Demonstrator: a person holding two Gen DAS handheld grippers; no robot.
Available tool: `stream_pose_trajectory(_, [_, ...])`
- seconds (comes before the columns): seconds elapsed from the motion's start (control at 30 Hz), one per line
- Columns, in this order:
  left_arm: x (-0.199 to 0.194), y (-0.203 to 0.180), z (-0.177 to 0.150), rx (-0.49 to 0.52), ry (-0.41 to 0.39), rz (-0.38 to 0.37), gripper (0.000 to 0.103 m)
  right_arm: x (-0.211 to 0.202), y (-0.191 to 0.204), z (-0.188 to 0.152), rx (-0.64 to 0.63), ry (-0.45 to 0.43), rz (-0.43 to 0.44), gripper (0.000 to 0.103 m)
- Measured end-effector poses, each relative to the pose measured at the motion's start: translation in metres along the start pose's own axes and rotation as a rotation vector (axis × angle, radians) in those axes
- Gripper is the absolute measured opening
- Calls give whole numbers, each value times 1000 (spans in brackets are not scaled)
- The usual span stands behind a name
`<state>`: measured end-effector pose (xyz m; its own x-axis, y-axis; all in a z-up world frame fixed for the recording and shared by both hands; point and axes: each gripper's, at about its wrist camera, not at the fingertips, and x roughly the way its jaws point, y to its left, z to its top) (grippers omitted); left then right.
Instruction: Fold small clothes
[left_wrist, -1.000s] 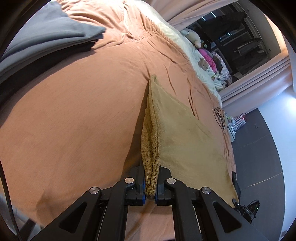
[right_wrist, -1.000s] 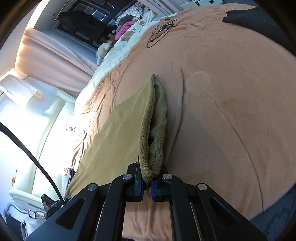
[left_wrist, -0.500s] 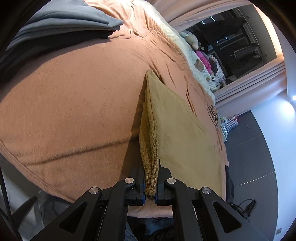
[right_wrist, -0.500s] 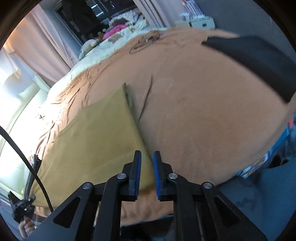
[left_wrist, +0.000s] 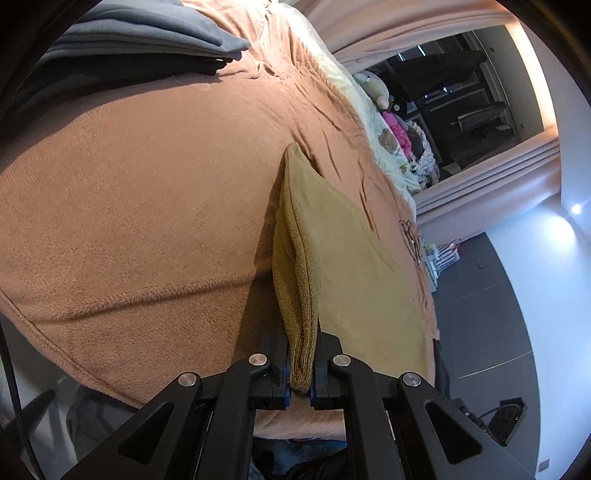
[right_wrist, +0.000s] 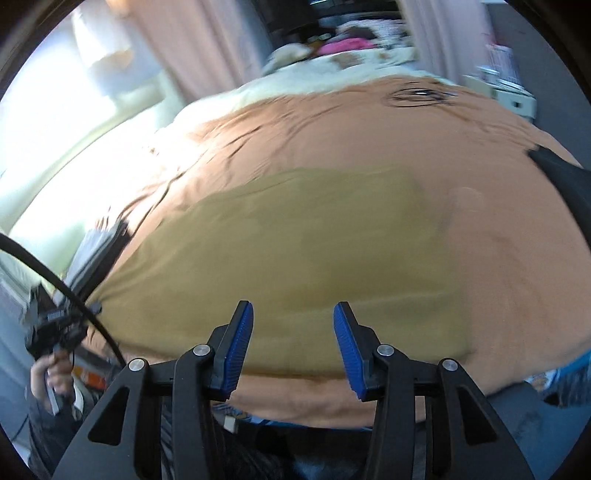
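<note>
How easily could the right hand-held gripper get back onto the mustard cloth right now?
Probably easily: the right hand-held gripper, just opened with nothing between its jaws, hovers over the mustard cloth with nothing in between.

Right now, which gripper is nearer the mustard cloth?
Left. The left gripper is clamped on the mustard cloth's folded edge; the right gripper hangs open, off the cloth.

A mustard-yellow cloth (left_wrist: 354, 266) lies folded flat on the orange bed (left_wrist: 147, 206), filling the middle of the frame, with one edge lifted up and bunched.
</note>
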<state>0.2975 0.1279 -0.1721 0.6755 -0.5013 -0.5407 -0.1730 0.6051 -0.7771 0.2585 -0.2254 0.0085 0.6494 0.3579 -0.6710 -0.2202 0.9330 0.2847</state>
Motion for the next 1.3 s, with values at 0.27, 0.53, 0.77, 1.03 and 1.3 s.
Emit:
stream_pose_trajectory(0.27, [1, 8, 0, -55, -4, -49, 6, 62, 33, 22, -94, 132, 54, 25])
stream_pose_trajectory(0.53, [1, 8, -1, -81, -13, -62, 6, 102, 48, 6, -177, 247, 62, 23])
stream_pose_trajectory(0.77, [2, 13, -7, -98, -22, -33, 6, 90, 47, 28, -181, 219, 70, 14])
stream_pose_trajectory(1.03, [2, 12, -11, -113, -40, 1, 6, 133, 43, 66, -199, 274, 62, 3])
stream_pose_trajectory(1.3, [3, 19, -16, -193, -51, 39, 6, 205, 47, 128, -221, 312, -2, 3])
